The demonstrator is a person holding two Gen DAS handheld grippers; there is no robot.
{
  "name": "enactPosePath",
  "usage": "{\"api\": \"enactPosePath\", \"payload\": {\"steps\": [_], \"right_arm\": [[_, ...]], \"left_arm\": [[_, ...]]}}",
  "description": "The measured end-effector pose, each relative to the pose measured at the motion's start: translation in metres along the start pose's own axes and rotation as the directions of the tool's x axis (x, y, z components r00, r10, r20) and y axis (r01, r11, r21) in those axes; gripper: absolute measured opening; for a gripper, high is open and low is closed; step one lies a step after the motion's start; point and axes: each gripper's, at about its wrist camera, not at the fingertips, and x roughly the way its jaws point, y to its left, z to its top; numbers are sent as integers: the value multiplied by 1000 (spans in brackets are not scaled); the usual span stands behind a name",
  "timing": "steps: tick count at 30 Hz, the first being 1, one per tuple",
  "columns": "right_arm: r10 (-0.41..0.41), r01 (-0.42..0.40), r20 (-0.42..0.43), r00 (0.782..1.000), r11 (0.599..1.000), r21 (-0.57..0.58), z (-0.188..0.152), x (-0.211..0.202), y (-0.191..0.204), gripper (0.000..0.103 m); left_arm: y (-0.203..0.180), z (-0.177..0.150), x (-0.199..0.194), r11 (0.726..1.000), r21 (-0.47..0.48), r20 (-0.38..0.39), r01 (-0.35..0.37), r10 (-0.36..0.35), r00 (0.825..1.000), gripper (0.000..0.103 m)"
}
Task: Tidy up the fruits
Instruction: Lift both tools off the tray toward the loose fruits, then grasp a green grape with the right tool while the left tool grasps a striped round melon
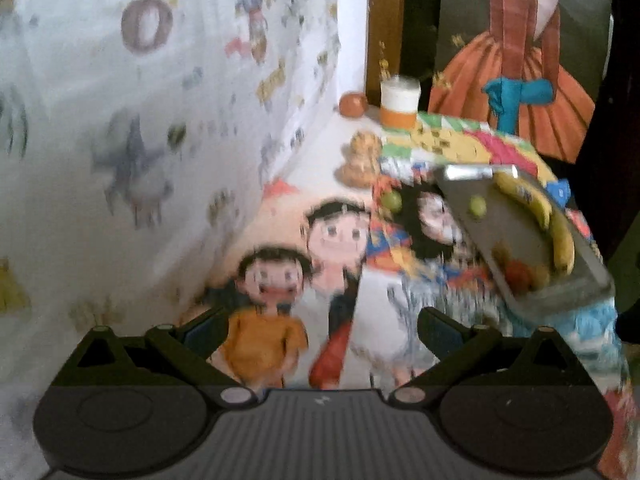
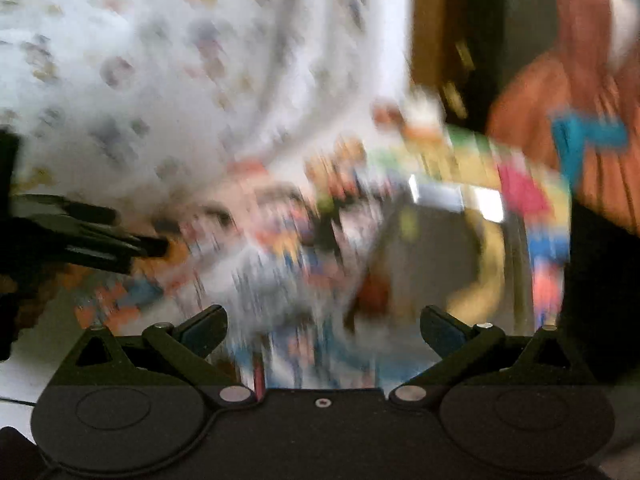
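A steel tray [image 1: 516, 236] lies at the right on a cartoon-print cloth. In it are two bananas [image 1: 538, 216], a green round fruit [image 1: 477, 206] and reddish fruit [image 1: 518, 272]. Another green fruit [image 1: 393, 201] lies on the cloth left of the tray. An orange fruit [image 1: 353, 104] sits far back by the wall. My left gripper [image 1: 322, 330] is open and empty above the cloth, short of the tray. My right gripper [image 2: 323, 328] is open too, nothing between its fingers; its view is badly blurred, with the tray [image 2: 432, 248] ahead to the right and the left gripper [image 2: 100, 240] at the left edge.
A white and orange cup [image 1: 399, 101] stands at the back near the orange fruit. A golden figurine [image 1: 363, 160] sits on the cloth behind the tray. A printed sheet hangs as a wall on the left. An orange folded cloth with a blue band [image 1: 516, 92] is at the back right.
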Motion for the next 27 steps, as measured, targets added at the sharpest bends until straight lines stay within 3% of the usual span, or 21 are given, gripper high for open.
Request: {"api": "enactPosePath", "payload": {"steps": [3, 7, 14, 19, 22, 27], "right_arm": [[20, -4, 121, 992, 992, -130, 25, -7, 2, 102], [39, -4, 156, 987, 976, -220, 50, 7, -5, 102], [49, -20, 100, 994, 963, -270, 73, 61, -20, 102], [124, -118, 31, 992, 981, -153, 61, 112, -31, 102], [136, -135, 8, 991, 987, -90, 53, 141, -36, 102], [119, -121, -25, 993, 983, -141, 54, 177, -36, 95]], "left_arm": [[5, 25, 5, 1000, -17, 38, 18, -17, 999, 103], [9, 53, 18, 998, -41, 63, 54, -51, 997, 103], [6, 90, 64, 996, -54, 54, 77, -74, 996, 103], [12, 105, 109, 984, -155, 54, 87, -80, 995, 103], [14, 110, 134, 977, -187, 56, 106, -97, 994, 103], [6, 121, 172, 969, -201, 42, 145, -140, 989, 103]]}}
